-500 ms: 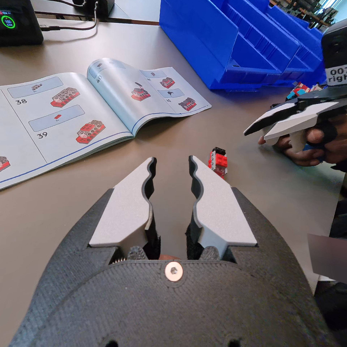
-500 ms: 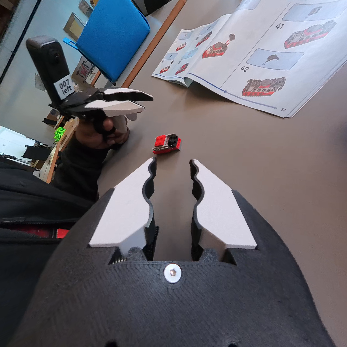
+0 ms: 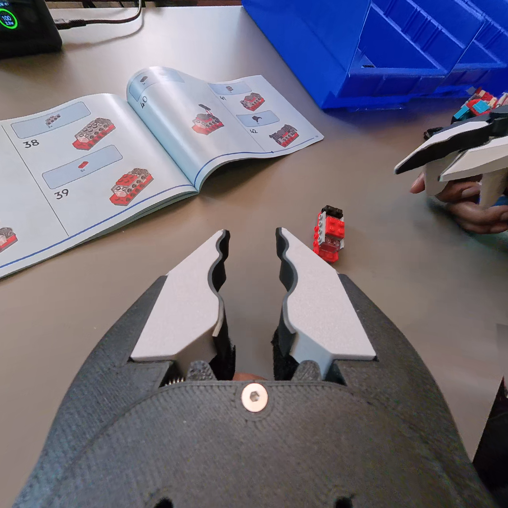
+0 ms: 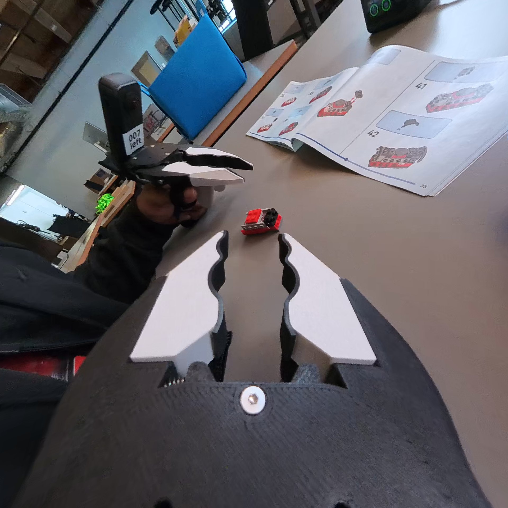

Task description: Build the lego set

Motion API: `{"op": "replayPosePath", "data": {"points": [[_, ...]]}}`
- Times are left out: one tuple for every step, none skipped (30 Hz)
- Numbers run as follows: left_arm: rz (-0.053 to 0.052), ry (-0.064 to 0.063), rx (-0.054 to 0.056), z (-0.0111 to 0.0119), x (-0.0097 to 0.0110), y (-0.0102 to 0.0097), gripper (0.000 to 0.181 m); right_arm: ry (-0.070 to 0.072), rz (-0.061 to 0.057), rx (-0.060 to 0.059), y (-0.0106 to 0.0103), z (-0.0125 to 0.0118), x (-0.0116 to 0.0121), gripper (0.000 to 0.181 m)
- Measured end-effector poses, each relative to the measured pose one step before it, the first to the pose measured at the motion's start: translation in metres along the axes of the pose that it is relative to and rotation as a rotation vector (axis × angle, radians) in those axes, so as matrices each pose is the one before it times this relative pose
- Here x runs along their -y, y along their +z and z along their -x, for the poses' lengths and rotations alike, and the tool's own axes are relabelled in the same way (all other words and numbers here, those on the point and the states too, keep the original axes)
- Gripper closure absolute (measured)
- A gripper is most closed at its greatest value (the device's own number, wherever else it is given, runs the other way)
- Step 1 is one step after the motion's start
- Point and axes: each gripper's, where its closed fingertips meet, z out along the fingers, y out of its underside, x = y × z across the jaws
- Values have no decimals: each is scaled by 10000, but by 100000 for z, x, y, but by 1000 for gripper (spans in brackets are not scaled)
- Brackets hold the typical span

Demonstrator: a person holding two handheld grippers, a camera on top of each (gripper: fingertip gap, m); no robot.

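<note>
Right gripper (image 4: 253, 237) nearer lego model (image 4: 261, 221), both claws apart, empty, grey table (image 3: 357, 316), open booklet (image 3: 115, 154), blue bins (image 3: 371, 49)

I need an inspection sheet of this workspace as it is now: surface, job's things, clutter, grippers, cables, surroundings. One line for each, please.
Surface: grey table, bare around the model.
Job's things: small red, grey and black lego model lies on the table, apart from both grippers; open instruction booklet beyond it; pile of loose bricks by the blue bins.
Clutter: nothing seen.
Grippers: left gripper open, empty, model just off its right fingertip; right gripper open, empty, pointing at the model.
Cables: one dark cable runs across the table from a black device with a lit screen.
Surroundings: blue chair beyond the table edge; shelving behind, blurred.
</note>
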Motion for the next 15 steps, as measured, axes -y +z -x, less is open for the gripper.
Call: {"op": "replayPosePath", "data": {"points": [[-24,-1,-21,-28,33,-24,146,-24,-71,56,-89,96,92,144],[-38,7,-38,-50,35,-41,146,-29,-65,62,-81,104,72,144],[-50,10,-65,-84,62,-55,146,-35,-67,65,-81,119,78,144],[-74,4,-97,-119,79,-74,146,-36,-75,58,-95,107,87,144],[-109,-21,-101,-98,127,-115,146,-37,-79,62,-104,118,99,144],[-132,-61,-62,-11,161,-133,146,-42,-71,82,-108,145,75,144],[-135,-82,-30,47,161,-141,146,-40,-33,68,-103,147,17,144],[-136,-73,-28,43,161,-144,146,-22,36,17,-121,111,-150,144],[-125,-66,17,87,141,-133,146,-54,-11,52,-175,182,-78,144],[-82,-58,78,153,104,-84,146,-18,-111,9,-223,68,83,144],[-17,-40,82,143,18,-12,146,45,-145,22,-254,12,159,144],[57,-46,97,167,-66,61,146,76,-111,73,-242,45,119,144],[125,-18,82,113,-148,134,146,94,-65,97,-224,69,61,144],[142,51,23,-22,-165,167,147,72,-59,73,-200,55,49,144],[112,63,36,-30,-105,167,147,27,-56,60,-178,97,32,144]]}}
